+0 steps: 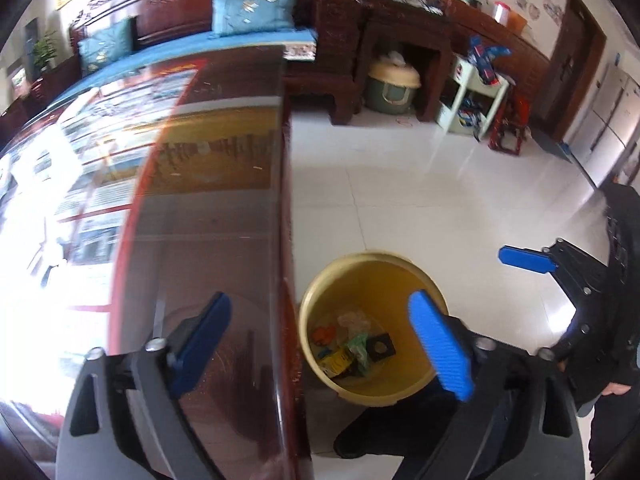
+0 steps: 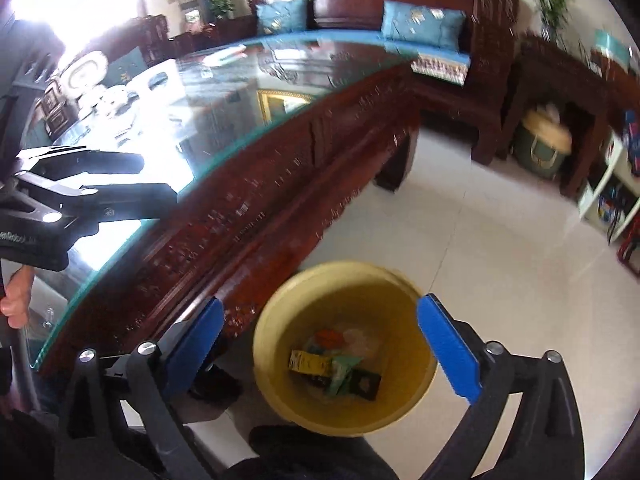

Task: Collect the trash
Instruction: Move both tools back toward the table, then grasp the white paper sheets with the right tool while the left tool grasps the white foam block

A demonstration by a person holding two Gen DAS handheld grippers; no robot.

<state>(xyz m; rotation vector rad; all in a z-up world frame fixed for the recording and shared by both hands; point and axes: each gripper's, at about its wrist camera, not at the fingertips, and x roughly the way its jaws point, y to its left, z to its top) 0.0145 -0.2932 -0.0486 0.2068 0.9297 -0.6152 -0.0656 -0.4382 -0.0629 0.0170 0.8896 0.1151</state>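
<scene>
Left wrist view: left gripper (image 1: 324, 346) spread wide, empty, straddling table edge (image 1: 286, 240). Yellow bin (image 1: 416, 276) upright on floor (image 1: 400, 184), mouth up, holding wrappers (image 1: 354, 350), apparently jumbled. Right gripper (image 2: 320, 350) agape, empty, above the bin.

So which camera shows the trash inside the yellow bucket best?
The right wrist view: the trash lies unobstructed in the bucket, though blurred. In the left wrist view, a blue finger overlaps the bucket's right side.

Yellow bin (image 2: 416, 344) upright on floor beside table — wrappers (image 2: 336, 368) lie inside.
</scene>
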